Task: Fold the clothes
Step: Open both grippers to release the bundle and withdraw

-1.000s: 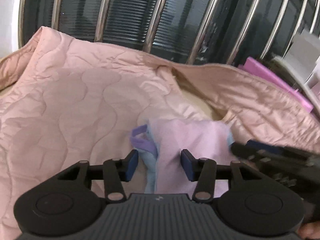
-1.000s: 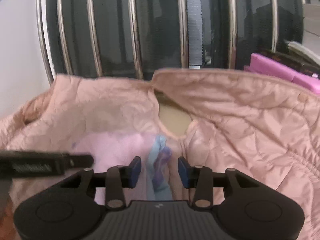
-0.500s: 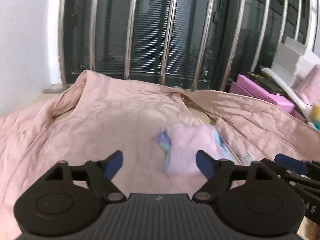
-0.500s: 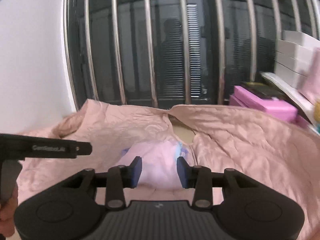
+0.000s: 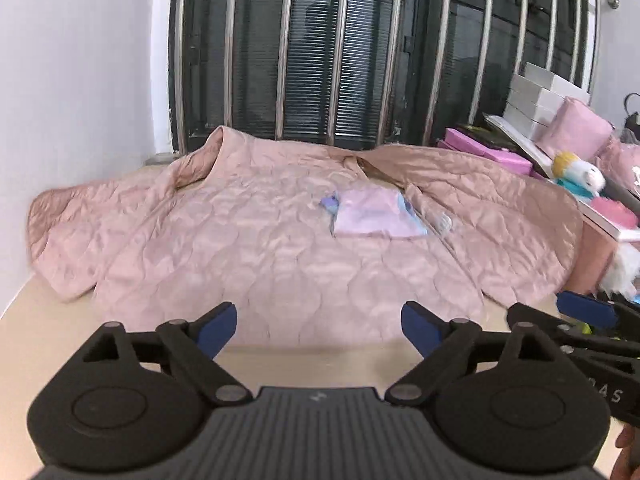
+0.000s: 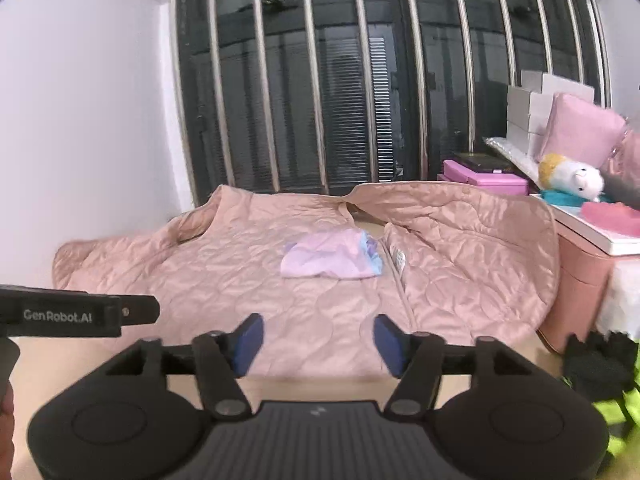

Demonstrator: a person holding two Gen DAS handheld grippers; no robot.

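A small folded lilac garment (image 5: 374,216) (image 6: 330,258) with blue and purple trim lies on a pink quilted jacket (image 5: 248,248) (image 6: 224,264) spread flat over the tan surface. My left gripper (image 5: 318,326) is well back from both, over the jacket's near hem; its jaws are opening wide and hold nothing. My right gripper (image 6: 318,344) hovers likewise near the hem, its jaws opening with nothing between them. Each gripper shows at the edge of the other's view.
A barred dark window (image 5: 320,60) runs along the back, a white wall (image 5: 80,80) on the left. To the right stand pink boxes (image 6: 484,180), white boxes, a pink cushion (image 6: 580,132), a plush toy (image 6: 572,178) and a pink cabinet (image 6: 576,280). Dark and neon-yellow fabric (image 6: 600,380) lies low right.
Both grippers have pulled back and risen away from the folded lilac garment, which stays on the jacket. Both sets of jaws have opened wider.
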